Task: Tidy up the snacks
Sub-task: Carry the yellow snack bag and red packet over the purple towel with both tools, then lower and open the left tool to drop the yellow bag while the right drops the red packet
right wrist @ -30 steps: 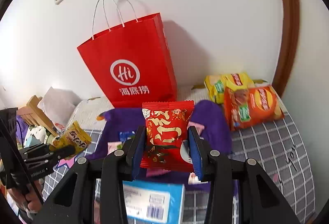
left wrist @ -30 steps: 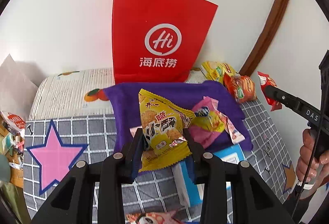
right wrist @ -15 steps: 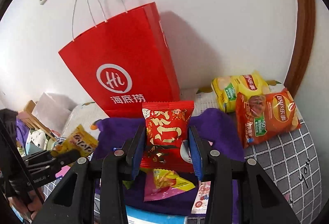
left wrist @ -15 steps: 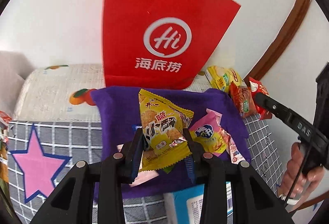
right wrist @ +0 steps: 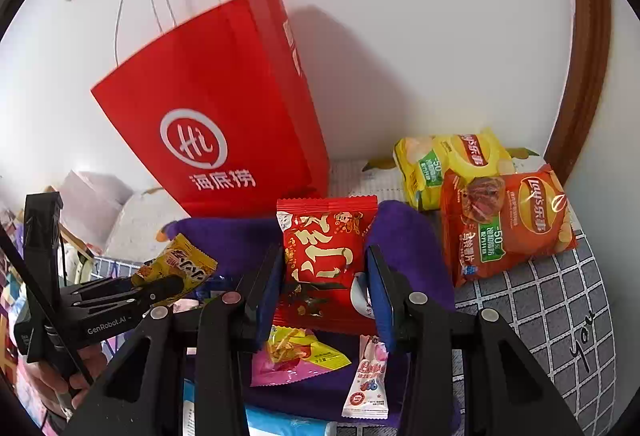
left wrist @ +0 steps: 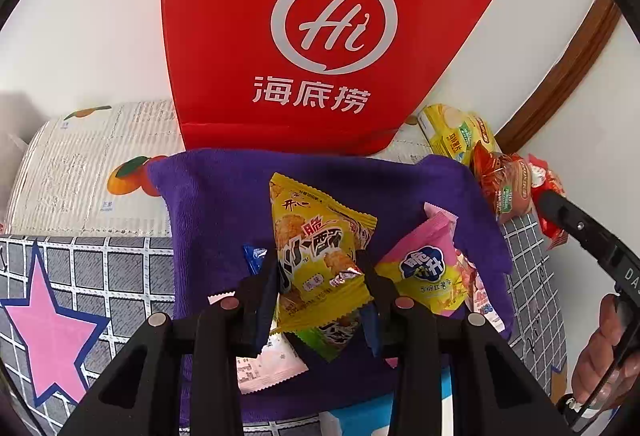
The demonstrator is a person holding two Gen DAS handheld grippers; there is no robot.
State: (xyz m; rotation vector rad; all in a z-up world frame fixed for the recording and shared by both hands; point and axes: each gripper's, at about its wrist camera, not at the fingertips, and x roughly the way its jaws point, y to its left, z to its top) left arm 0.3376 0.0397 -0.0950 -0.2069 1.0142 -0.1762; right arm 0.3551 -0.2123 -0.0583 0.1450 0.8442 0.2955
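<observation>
Your left gripper point(left wrist: 318, 276) clamps the yellow snack packet point(left wrist: 318, 252), and your right gripper point(right wrist: 326, 280) clamps the red snack packet point(right wrist: 326, 260). The red paper bag point(left wrist: 312, 32) stands upright straight ahead, beyond both, its mouth above them.

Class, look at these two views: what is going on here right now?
A person holds a gripper in each hand. The left gripper is shut on a yellow snack packet; the right gripper is shut on a red snack packet. Both are held above a purple cloth strewn with small snacks, facing a red paper bag standing against the wall.
</observation>
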